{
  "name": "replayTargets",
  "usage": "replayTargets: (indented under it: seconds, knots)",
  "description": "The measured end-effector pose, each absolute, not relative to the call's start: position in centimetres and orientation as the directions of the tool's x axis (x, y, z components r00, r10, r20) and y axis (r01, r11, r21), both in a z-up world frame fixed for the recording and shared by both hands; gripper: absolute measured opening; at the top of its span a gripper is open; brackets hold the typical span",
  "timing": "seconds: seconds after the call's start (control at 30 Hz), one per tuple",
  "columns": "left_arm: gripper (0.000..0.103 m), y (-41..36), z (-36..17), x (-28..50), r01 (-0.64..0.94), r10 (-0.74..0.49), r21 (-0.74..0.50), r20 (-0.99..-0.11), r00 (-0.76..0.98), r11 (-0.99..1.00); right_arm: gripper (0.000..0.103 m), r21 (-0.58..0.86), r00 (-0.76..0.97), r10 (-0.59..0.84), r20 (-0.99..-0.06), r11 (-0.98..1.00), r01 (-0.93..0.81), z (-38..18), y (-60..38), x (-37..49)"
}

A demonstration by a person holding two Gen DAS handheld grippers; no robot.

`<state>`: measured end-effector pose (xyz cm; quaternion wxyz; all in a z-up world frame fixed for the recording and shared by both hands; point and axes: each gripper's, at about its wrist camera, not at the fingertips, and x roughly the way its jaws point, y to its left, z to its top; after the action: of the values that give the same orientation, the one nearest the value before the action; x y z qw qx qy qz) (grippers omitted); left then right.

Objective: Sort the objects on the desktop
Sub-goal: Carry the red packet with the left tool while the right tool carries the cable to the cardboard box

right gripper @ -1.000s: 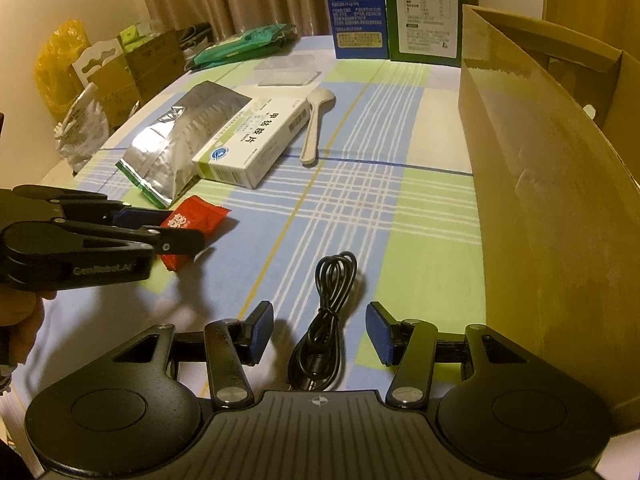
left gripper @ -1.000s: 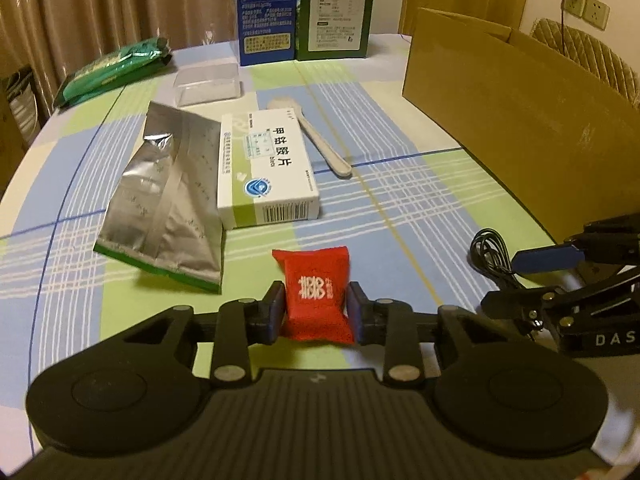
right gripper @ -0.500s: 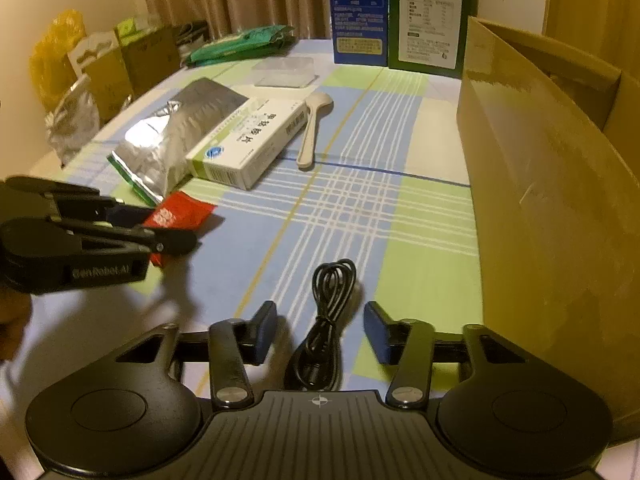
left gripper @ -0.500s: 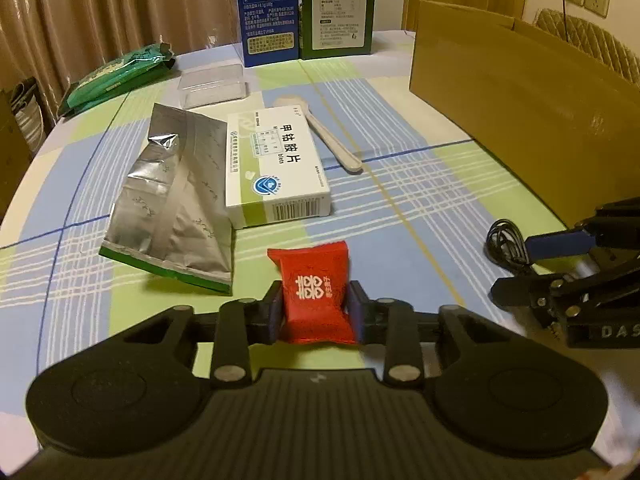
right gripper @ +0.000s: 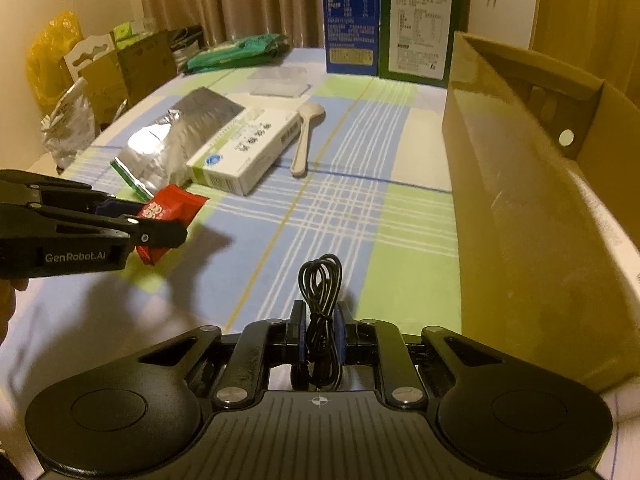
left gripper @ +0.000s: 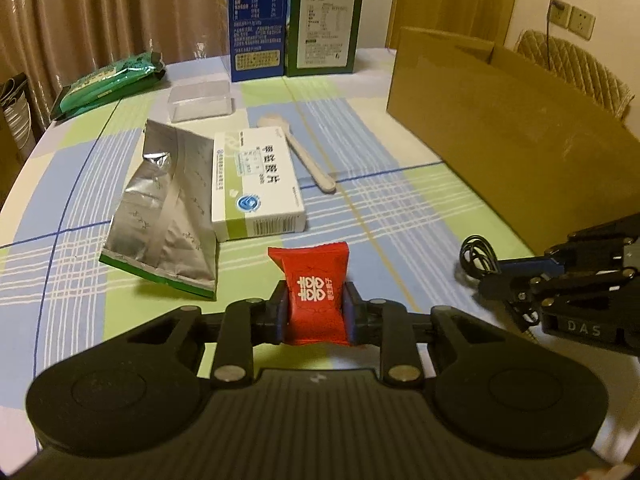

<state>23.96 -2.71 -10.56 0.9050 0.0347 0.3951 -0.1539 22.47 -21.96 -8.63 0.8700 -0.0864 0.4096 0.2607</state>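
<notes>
Two grips on right now. Left gripper (left gripper: 315, 312) is clamped on the red packet (left gripper: 314, 292): pads pinch its two long sides at the lower half, and the upper half sticks out past the fingertips. Packet's long axis runs along the fingers, pointing away from the camera toward the white medicine box (left gripper: 256, 184), with the printed face up. In the right wrist view the same packet (right gripper: 170, 216) looks lifted off the tablecloth (right gripper: 360, 208), tilted with its far end higher, and it throws a shadow on the cloth below.

Right gripper (right gripper: 319, 332) is squeezed tight on the black cable (right gripper: 320, 300). Cable is a bundled loop caught between the pads near its middle; the looped end sticks forward past the fingertips, and the plug end hangs back under the gripper body. Long axis is in line with the fingers, pointing up the table. From the left wrist view, the cable loop (left gripper: 478, 258) pokes out to the left of the right gripper's tips. Can't tell whether the cable is off the cloth.

Layout: cardboard box (right gripper: 540, 200) stands just right of the right gripper, open at the top. Silver foil pouch (left gripper: 168, 208) lies flat, touching the medicine box's left edge. Beige spoon (left gripper: 300, 152) lies just right of that box, bowl end far, handle toward the grippers. Clear plastic case (left gripper: 200, 100), green pack (left gripper: 108, 80) and two upright cartons (left gripper: 296, 20) sit at the far end, well apart from both grippers.
</notes>
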Motion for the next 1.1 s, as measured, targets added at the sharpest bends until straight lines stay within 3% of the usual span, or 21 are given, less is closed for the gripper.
replayTargets:
  seconds: [0.63,1.1]
  knots:
    - [0.022,-5.2,-4.9,19.0,0.298,-0.300,-0.124,-0.682,0.667,0.946,0.011,0.084,0.593,0.408,-0.695,0.864,-0.496,-1.9,-25.0,18.6]
    - [0.022,-7.9,-1.3,16.6,0.315,-0.289,-0.086,-0.671,0.683,0.945,0.011,0.062,0.659,0.405,-0.634,0.875,-0.480,3.1,-27.9,16.5]
